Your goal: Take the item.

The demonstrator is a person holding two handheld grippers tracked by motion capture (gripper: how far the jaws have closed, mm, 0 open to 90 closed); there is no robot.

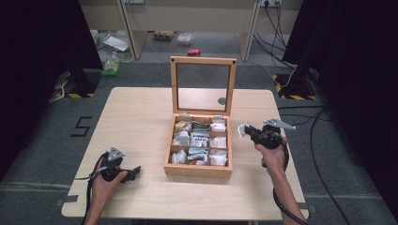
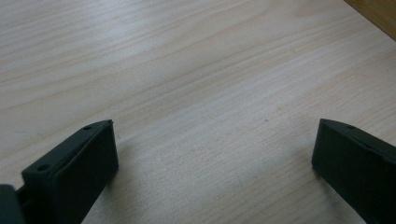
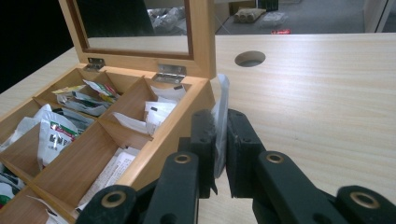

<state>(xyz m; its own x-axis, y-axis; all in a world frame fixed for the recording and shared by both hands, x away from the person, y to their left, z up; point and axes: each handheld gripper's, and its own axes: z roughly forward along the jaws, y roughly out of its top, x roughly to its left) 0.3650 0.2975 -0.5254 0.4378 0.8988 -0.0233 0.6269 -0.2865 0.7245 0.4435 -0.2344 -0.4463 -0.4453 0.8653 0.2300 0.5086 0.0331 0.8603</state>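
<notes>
The big pale wooden table fills the middle of the high view, and on it, near the centre, sits the square wooden box with small compartments, its glass-paned lid standing straight up. The box is stuffed with little paper packets. To the right of the box in the high view, the right gripper is squeezed tight on a thin, small white packet, which sticks up between its black jaws, just beside the box's outer wall in the right gripper view. Only the packet's lower part is pinched, so I think it could slip out or bend if the hand swings fast. It might also bump the box rim or the upright lid and get knocked loose. At the lower left of the high view, the left gripper rests low over bare table with its jaws spread wide and nothing in them, well apart from the box.
</notes>
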